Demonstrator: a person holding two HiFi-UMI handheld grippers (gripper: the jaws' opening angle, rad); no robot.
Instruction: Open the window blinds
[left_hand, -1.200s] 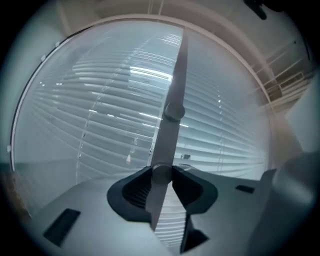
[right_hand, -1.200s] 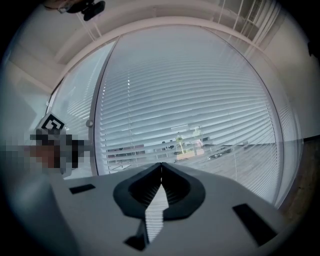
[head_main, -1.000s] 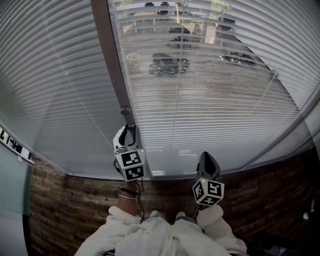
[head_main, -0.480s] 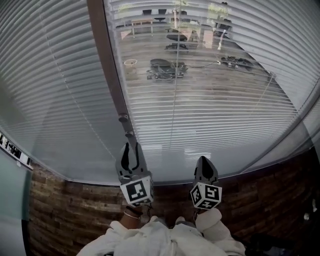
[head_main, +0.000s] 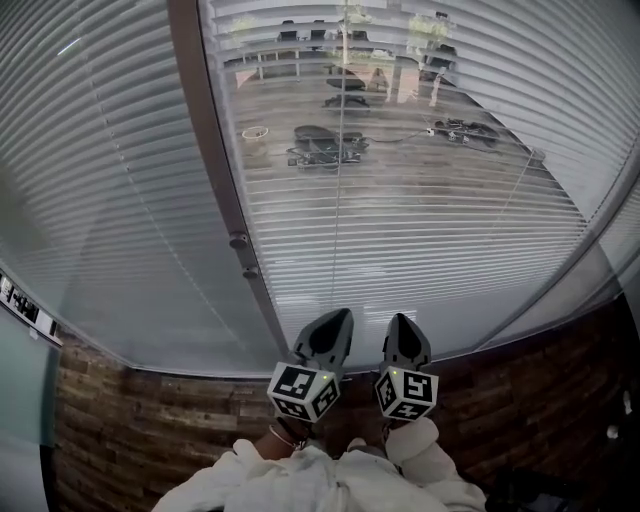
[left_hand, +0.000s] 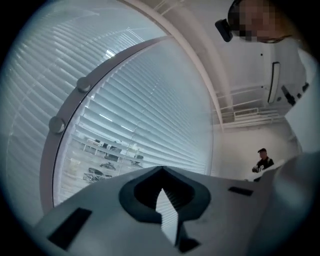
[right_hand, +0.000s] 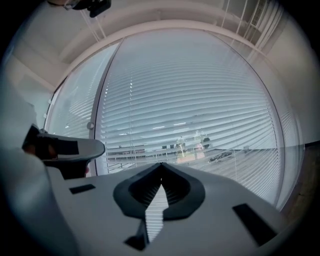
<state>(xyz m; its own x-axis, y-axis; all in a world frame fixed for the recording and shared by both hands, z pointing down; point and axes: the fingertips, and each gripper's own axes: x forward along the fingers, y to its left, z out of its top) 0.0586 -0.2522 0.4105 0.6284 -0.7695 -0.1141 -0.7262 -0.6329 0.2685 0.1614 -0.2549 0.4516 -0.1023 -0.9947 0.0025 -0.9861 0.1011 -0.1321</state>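
Note:
The window blinds (head_main: 420, 180) hang over the middle pane with their slats tilted, and a terrace shows through them. Blinds on the left pane (head_main: 90, 190) look more closed. Two round knobs (head_main: 238, 241) sit on the brown frame post (head_main: 215, 170) between the panes. My left gripper (head_main: 337, 320) is shut and holds nothing, low in the head view and right of the post. My right gripper (head_main: 403, 324) is beside it, also shut and without a load. In the left gripper view the closed left gripper (left_hand: 161, 171) faces the blinds (left_hand: 150, 115); in the right gripper view the right gripper (right_hand: 161, 166) does the same.
A thin cord (head_main: 335, 200) hangs down the middle pane and another cord (head_main: 520, 190) slants at the right. A brown brick-patterned sill wall (head_main: 150, 420) runs below the glass. A person (left_hand: 262, 160) stands far off in the room. The left gripper (right_hand: 65, 149) shows at the right gripper view's left.
My left gripper left the frame post, swung right to sit beside the right gripper, and its jaws went from open to shut. The right gripper stayed put.

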